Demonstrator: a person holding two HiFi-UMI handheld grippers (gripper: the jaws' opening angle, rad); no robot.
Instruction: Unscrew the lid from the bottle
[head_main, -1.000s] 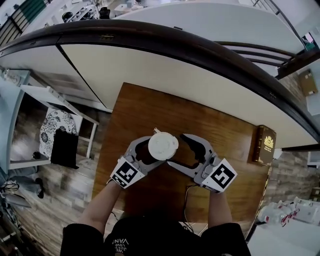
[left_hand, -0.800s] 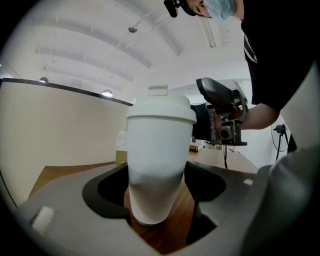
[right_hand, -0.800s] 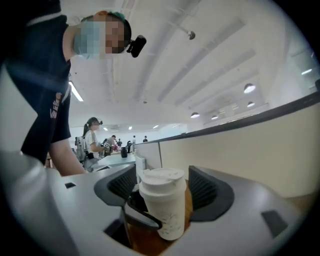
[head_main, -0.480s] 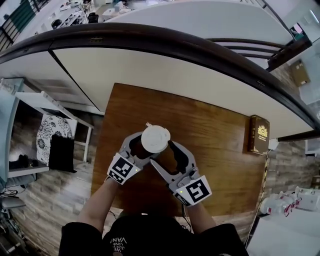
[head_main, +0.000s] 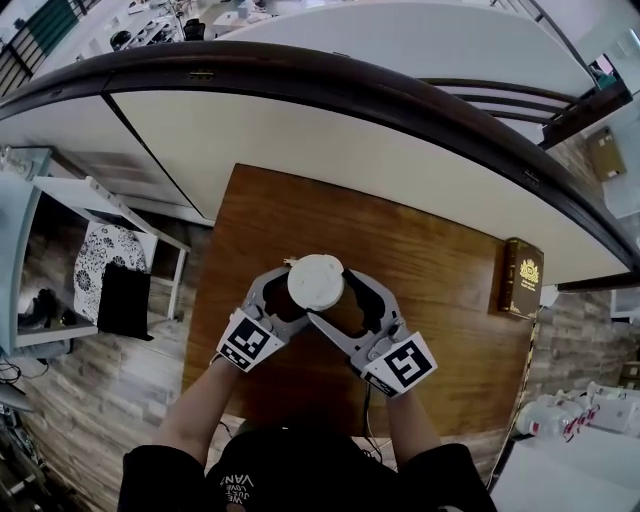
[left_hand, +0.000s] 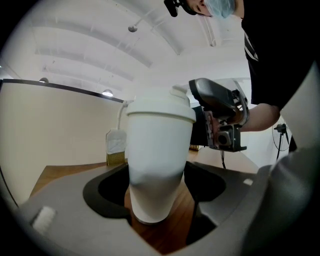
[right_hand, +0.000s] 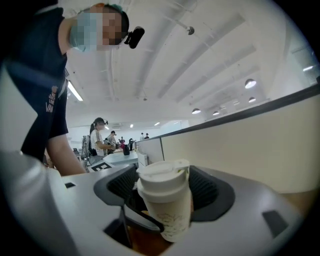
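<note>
object: white tapered plastic bottle (left_hand: 157, 165) is standing at frame centre on the brown wooden table (head_main: 430, 250) | left gripper (head_main: 283, 300) is clamping its body | right gripper (head_main: 335, 298) is straddling the white round lid (head_main: 316, 282), jaws spread | risk: a shallow bite slipping off the lid, or the bottle twisting inside the left jaws

Black short-sleeved T-shirt (head_main: 300, 472), white print near collar. Light grey moulded-plastic left gripper (head_main: 283, 300): two curved jaws, black recessed pockets on inner faces. Right gripper (head_main: 335, 298): same build. White cube with black square markers (head_main: 247, 344) at rear of left unit, matching cube (head_main: 398, 363) on right. Thin black cable (head_main: 366, 405) off right unit.
</note>
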